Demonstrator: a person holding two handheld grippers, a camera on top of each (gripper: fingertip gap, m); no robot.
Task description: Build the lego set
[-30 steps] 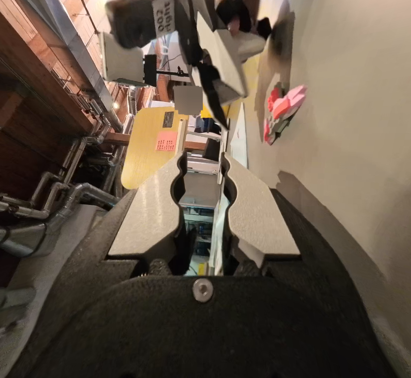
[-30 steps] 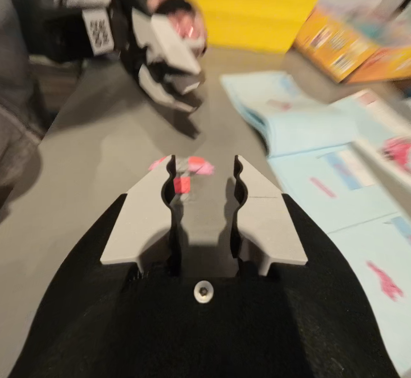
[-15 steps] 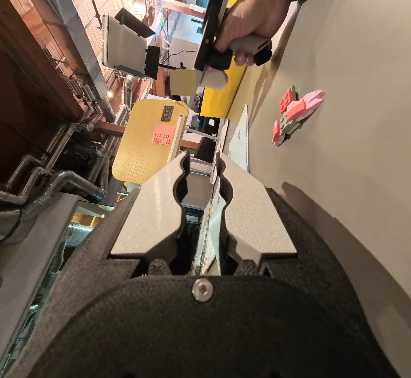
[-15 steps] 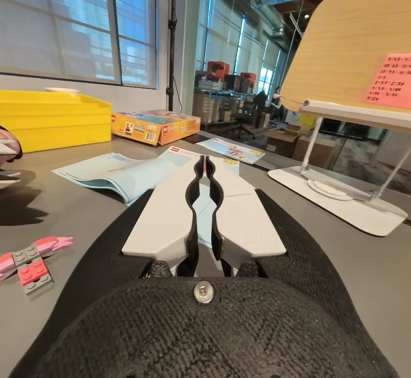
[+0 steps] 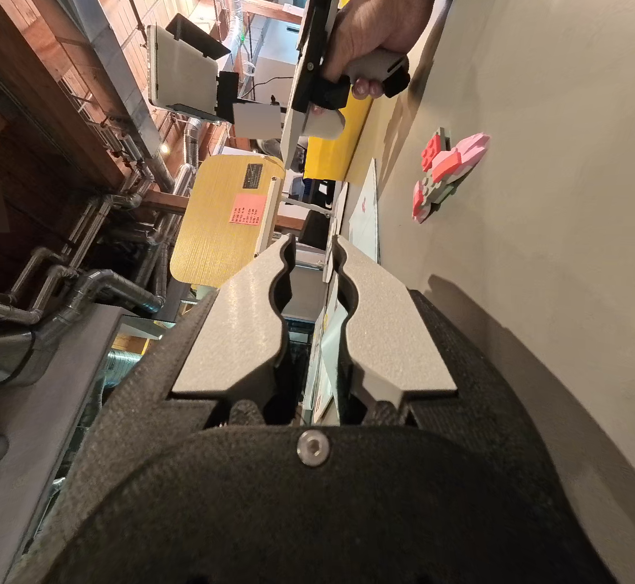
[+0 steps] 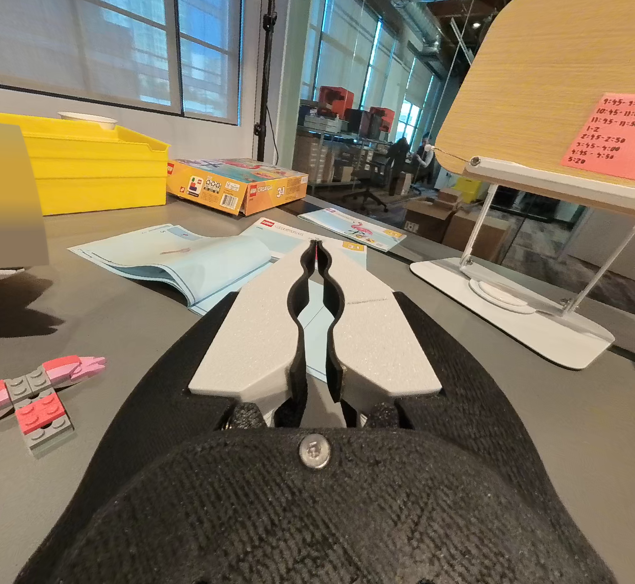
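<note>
A: Since half a second ago, little has moved: the right gripper (image 6: 316, 247) has pinched its pale grey fingers a touch tighter, and the left gripper (image 5: 313, 247) has drifted only slightly.

B: So what are they holding?

A: Nothing, as far as I can see. The right one's tips meet over the open pale-blue instruction booklet (image 6: 178, 258) with no brick between them. The left one, rolled on its side, has a clear gap between its fingers and is empty too.

B: And the build?

A: The small pink, red and grey brick assembly (image 6: 37, 395) lies flat on the grey table (image 6: 120, 313), off to the right gripper's left and well apart from both tools.

B: What could go wrong?

A: I'd judge the aim is the risk. Neither tool points at the assembly, so a hurried swing back could knock it sliding. It's low and flat; closed fingers coming down on it might shove it or pop off the red plate (image 6: 41, 412) rather than grasp it.
</note>
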